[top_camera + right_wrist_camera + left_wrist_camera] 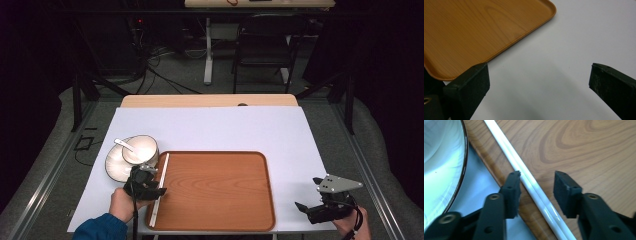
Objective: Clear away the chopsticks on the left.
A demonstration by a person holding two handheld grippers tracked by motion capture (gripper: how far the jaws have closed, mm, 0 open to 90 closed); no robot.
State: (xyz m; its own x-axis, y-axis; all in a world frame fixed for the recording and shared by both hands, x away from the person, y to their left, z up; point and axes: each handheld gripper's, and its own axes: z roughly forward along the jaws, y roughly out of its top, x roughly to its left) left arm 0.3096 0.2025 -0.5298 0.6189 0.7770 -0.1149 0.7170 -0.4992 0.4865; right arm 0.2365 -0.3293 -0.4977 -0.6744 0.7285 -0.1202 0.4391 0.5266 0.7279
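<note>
Chopsticks (534, 186) lie along the tray's (215, 192) left edge, long axis running away from the person. The left gripper (537, 185) is over them, jaws released and straddling the pair across that axis, pads clear. The right gripper (537, 82) rests on the desk (584, 37) well apart, jaws wide, empty. The left hand (122, 202) is much nearer.

1 overhead, 2 close; tray (215, 190) shared
</note>
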